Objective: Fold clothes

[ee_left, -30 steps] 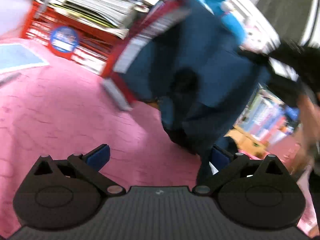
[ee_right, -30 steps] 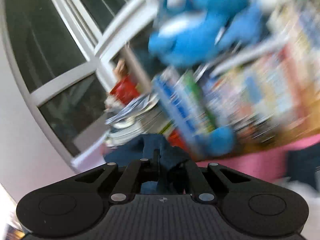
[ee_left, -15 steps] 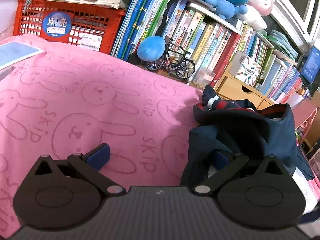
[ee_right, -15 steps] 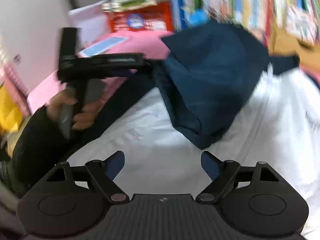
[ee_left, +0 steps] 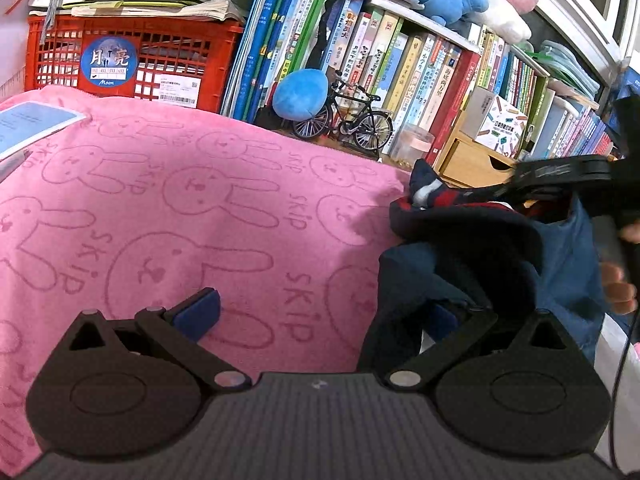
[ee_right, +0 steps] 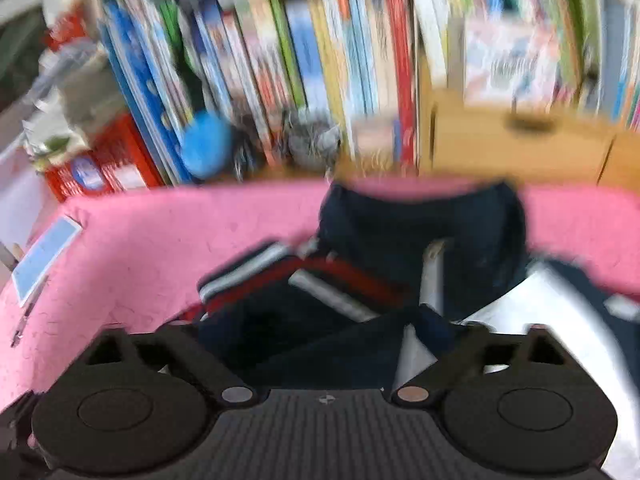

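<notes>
Left wrist: left gripper [ee_left: 320, 312] wide, holding nothing | right gripper [ee_right: 320, 344] closing over shirt [ee_right: 420, 240], no grip seen | shirt bunched at 3 o'clock on towel [ee_left: 180, 200]; folding barely begun

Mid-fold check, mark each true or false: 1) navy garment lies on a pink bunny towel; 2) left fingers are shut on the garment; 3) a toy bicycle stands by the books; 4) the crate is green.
1) True: the navy garment lies on the pink towel.
2) False: the left gripper is open, pink towel between its fingers.
3) True: the toy bicycle stands by the books.
4) False: the crate is red.
</notes>
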